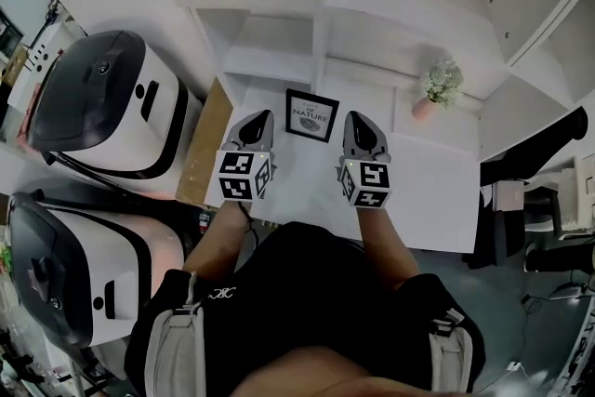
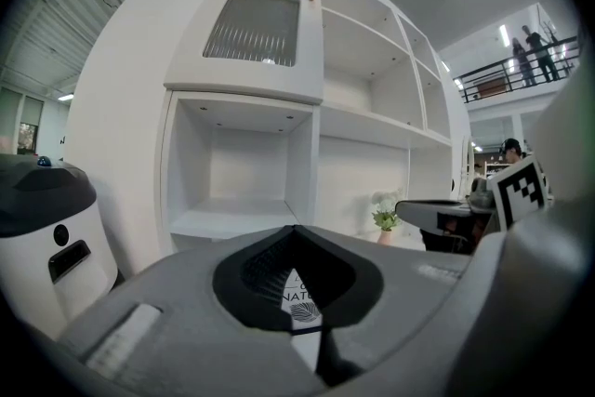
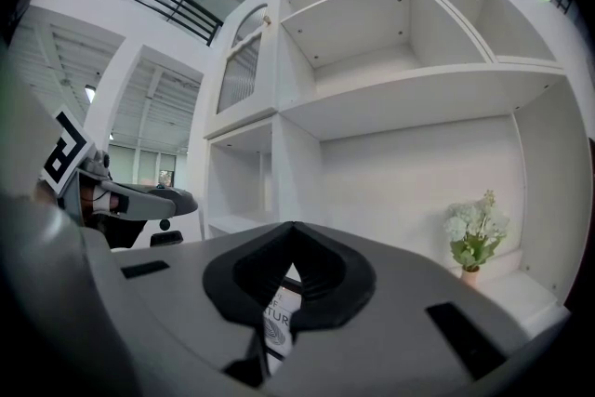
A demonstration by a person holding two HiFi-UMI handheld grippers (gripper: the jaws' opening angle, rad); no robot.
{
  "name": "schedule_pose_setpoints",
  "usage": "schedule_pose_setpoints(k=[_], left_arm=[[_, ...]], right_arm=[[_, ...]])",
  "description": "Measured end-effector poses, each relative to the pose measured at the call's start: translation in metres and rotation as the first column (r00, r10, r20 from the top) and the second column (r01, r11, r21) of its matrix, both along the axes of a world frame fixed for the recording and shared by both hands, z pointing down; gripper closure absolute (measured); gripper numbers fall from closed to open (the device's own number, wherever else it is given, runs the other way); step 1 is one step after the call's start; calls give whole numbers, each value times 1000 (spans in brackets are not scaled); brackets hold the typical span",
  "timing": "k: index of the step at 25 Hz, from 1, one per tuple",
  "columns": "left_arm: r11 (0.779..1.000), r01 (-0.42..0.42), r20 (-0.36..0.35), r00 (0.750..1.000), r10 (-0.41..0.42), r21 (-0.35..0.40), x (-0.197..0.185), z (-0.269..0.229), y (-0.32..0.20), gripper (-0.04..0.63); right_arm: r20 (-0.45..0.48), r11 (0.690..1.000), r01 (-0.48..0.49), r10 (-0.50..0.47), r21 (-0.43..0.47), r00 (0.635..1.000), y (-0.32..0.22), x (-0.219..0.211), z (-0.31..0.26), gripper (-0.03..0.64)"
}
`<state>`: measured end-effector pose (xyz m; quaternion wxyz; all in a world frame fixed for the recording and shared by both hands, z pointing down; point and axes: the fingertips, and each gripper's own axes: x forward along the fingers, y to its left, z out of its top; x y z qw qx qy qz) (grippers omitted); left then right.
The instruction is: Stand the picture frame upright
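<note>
The picture frame [image 1: 311,114] is black-edged with a white print of words and a leaf. It sits on the white tabletop [image 1: 437,200] at the foot of the shelf unit, with its printed face toward me. My left gripper [image 1: 257,119] is just left of it and my right gripper [image 1: 356,120] just right, both shut, empty and apart from it. In the left gripper view the frame [image 2: 302,302] shows through the gap behind the closed jaws [image 2: 296,230]. The right gripper view shows the frame [image 3: 279,316] the same way, past its closed jaws [image 3: 294,226].
A potted plant [image 1: 441,86] stands at the back right of the tabletop. A white shelf unit [image 1: 307,5] rises behind the frame. Two large white-and-black machines [image 1: 112,102] stand left of the table. A dark chair [image 1: 535,153] is at the right.
</note>
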<state>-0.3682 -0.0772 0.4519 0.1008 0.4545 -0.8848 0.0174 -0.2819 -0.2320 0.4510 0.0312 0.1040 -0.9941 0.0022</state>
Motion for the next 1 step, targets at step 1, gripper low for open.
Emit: schedule_pose_setpoints(k=[1], left_arm=[[1000, 0, 1, 1000, 0, -1, 0, 0, 0, 578]], right_arm=[[-2, 1000, 0, 0, 0, 1000, 0, 0, 1, 617]])
